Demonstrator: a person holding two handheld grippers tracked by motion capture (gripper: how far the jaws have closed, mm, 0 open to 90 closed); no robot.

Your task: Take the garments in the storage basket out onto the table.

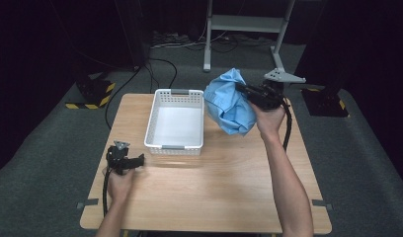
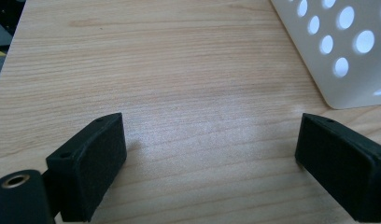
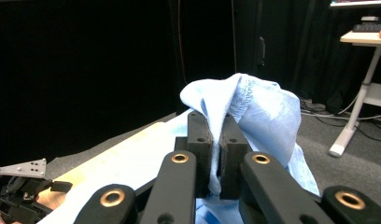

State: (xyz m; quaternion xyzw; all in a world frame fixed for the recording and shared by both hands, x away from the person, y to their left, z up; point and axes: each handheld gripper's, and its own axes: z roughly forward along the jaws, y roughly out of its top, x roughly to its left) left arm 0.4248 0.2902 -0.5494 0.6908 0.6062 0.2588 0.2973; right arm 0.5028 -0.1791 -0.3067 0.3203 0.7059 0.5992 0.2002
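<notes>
The right gripper (image 1: pixel 245 91) is clamped on a fold of the light blue cloth (image 1: pixel 230 101); in the right gripper view the pads (image 3: pixel 203 140) press together with a hemmed edge of the cloth (image 3: pixel 254 112) between them. The cloth hangs bunched in the air above the bench (image 1: pixel 229 187), near its far right corner, just beside the right wall of the white basket (image 1: pixel 175 146). The basket stands on the bench at the far edge, left of centre. The left gripper (image 1: pixel 138 161) rests low over the bench near the left edge, just in front of the basket's near left corner (image 2: pixel 338 100); its jaws stand wide apart with bare wood between them.
</notes>
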